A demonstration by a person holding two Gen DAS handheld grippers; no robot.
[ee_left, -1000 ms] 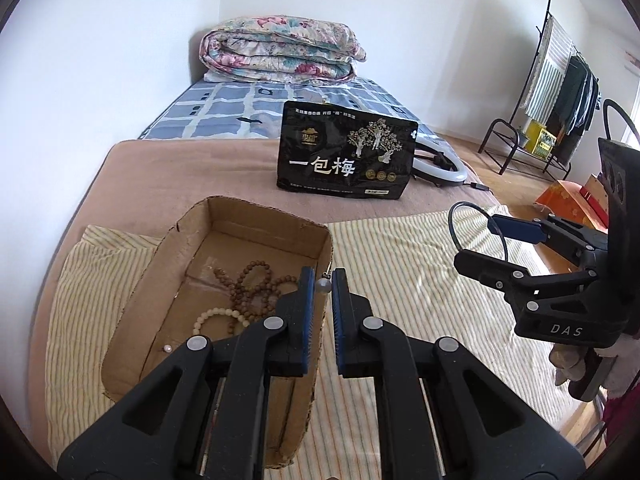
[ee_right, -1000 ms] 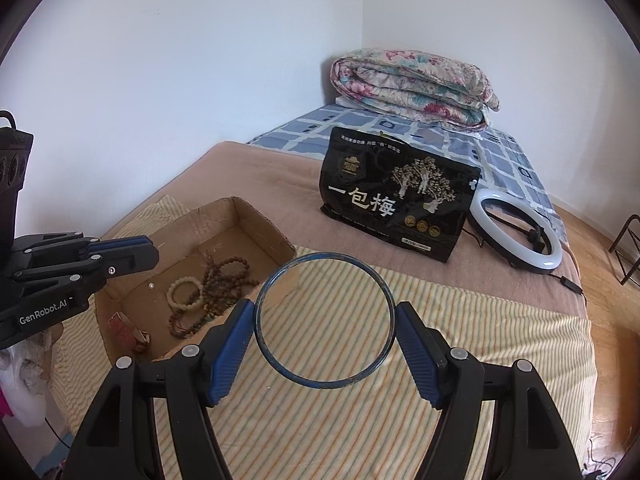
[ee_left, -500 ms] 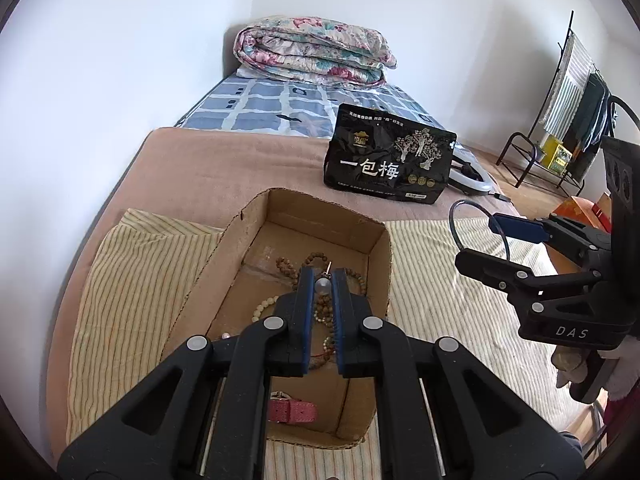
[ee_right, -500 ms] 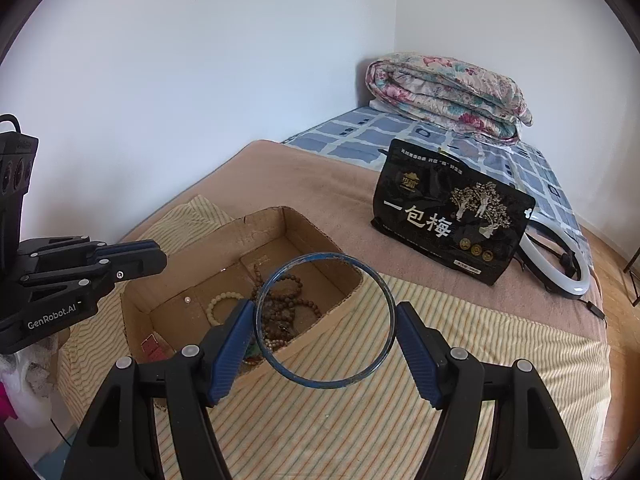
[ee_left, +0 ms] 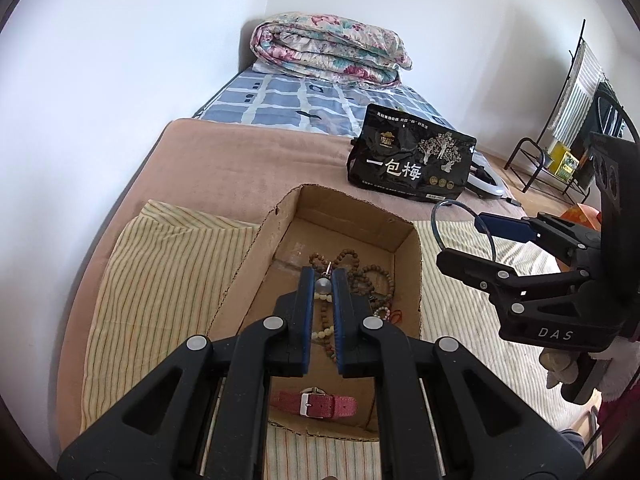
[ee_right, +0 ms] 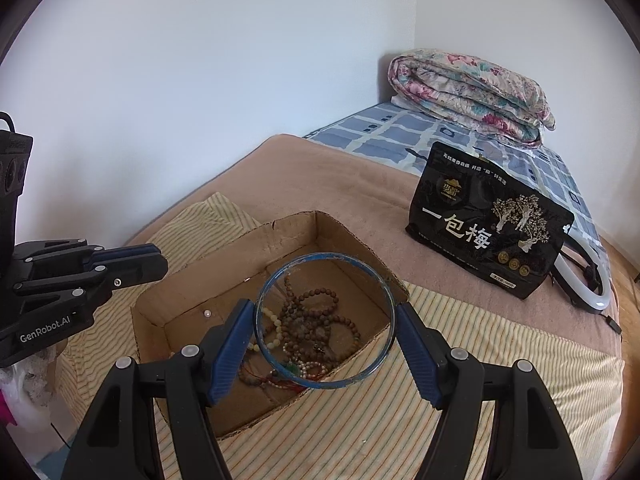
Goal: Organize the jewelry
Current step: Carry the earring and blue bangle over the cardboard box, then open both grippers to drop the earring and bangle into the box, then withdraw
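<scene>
An open cardboard box [ee_left: 416,264] [ee_right: 344,232] lies on a striped cloth on the bed. It holds brown bead bracelets [ee_left: 376,276] [ee_right: 316,320], a pale bead bracelet [ee_right: 268,316], a pink watch [ee_left: 316,405] and a loose pearl [ee_right: 207,313]. My left gripper [ee_left: 323,276] is shut on a small pearl earring [ee_left: 323,286] above the box's middle. My right gripper [ee_right: 325,328] is shut on a blue bangle [ee_right: 324,320] [ee_left: 440,232] and holds it over the box's right edge.
A black snack bag [ee_left: 412,164] [ee_right: 488,232] stands behind the box, with a white ring light [ee_right: 588,280] beside it. A folded floral quilt [ee_left: 328,52] lies at the bed's far end. A clothes rack [ee_left: 576,112] stands at the right. White walls border the left.
Both grippers have moved left with their loads. The left one now hangs over the box's inside, the right one over its right edge.
</scene>
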